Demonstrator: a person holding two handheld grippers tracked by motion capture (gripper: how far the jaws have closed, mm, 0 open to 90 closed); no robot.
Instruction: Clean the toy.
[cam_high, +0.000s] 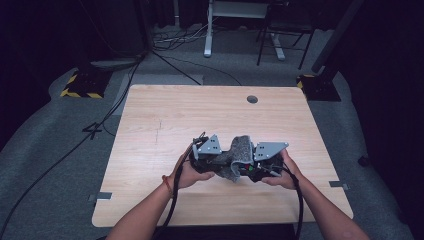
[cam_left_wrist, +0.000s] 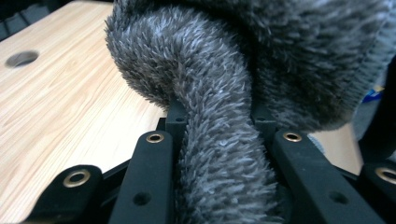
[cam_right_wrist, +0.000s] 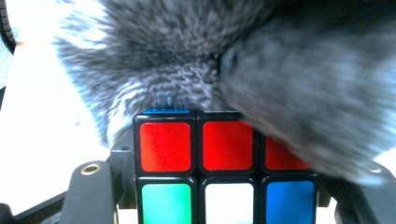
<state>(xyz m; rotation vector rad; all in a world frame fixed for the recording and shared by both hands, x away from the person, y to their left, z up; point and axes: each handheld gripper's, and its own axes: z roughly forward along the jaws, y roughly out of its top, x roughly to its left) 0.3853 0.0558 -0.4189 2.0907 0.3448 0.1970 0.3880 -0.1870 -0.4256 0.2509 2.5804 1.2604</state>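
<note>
While the person's forearms reach in over the near half of the bench (cam_high: 150, 130), both tools meet just above its wood, well short of the round hole (cam_high: 252, 99) near the far edge. The left hand-held gripper (cam_high: 216, 159) has its black jaws pressed together on a twisted fold of grey fuzzy cloth (cam_left_wrist: 219, 140), which rises between them and balloons into a thick bundle above. In the high view that cloth (cam_high: 239, 152) bridges the two tools, humped up between their grey three-cornered plates. The right hand-held gripper (cam_high: 252, 167) pinches a puzzle cube (cam_right_wrist: 219, 172) between its jaws, which stand partly spread against the cube's two sides. Red stickers run across the cube's upper row, with green, white and blue beneath. The cloth lies against the cube's top and drapes over its upper right corner, hiding part of one red sticker.
</note>
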